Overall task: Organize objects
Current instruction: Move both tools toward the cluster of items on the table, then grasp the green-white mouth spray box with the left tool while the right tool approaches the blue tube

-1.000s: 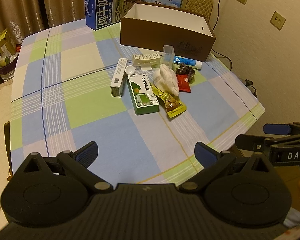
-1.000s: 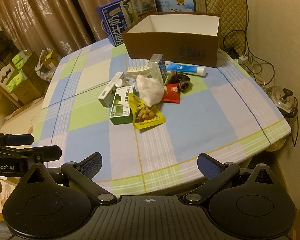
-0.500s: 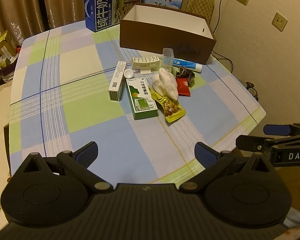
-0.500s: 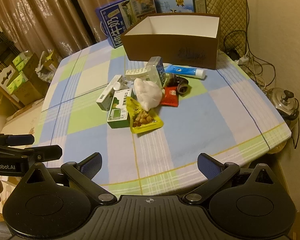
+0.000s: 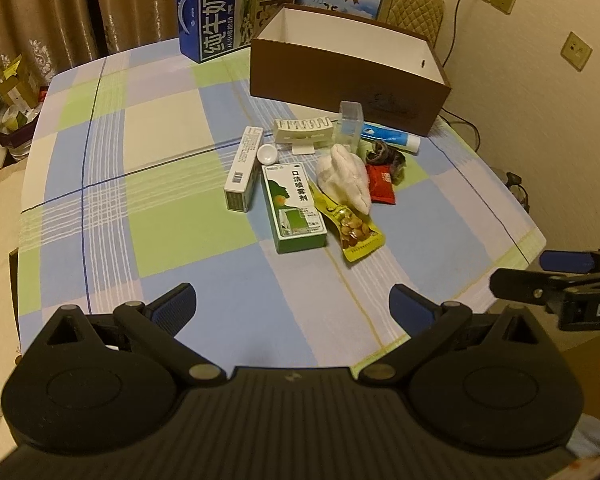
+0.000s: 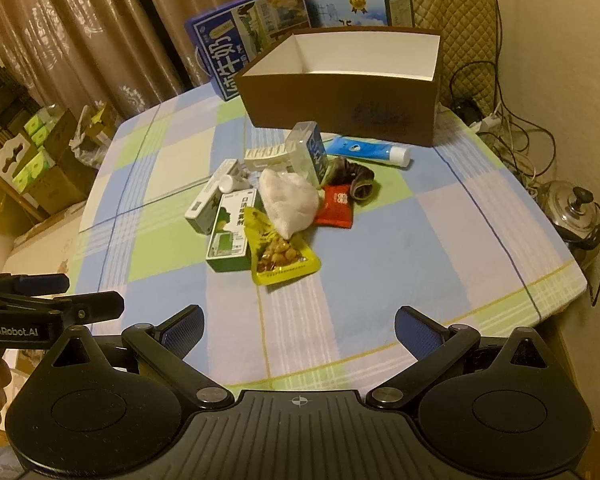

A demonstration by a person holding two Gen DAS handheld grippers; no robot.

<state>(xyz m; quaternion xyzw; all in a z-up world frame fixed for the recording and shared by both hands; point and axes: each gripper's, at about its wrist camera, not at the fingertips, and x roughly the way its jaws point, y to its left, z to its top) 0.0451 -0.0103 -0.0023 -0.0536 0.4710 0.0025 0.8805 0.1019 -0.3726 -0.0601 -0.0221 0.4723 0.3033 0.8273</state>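
Note:
A cluster of small items lies mid-table: a green medicine box (image 5: 295,204) (image 6: 231,229), a long white box (image 5: 244,168), a yellow snack pouch (image 5: 350,229) (image 6: 278,254), a white cloth bundle (image 5: 346,178) (image 6: 288,200), a red sachet (image 5: 381,184) (image 6: 336,206), a blue tube (image 5: 388,137) (image 6: 366,151), and a clear case (image 6: 310,152). Behind them stands an open brown box (image 5: 344,74) (image 6: 340,110) with a bare white inside. My left gripper (image 5: 292,306) and right gripper (image 6: 298,330) hover open over the near table edge, well short of the cluster, holding nothing.
Two blue milk cartons (image 5: 228,8) (image 6: 356,2) stand behind the brown box. A checked cloth (image 5: 160,208) covers the table. A wall with sockets and cables runs along the right, with a steel kettle (image 6: 576,210) below. Stacked boxes (image 6: 40,160) sit left on the floor.
Both grippers have crept forward toward the cluster, which looks slightly larger and nearer. Nothing on the table has moved and both jaws stay open.

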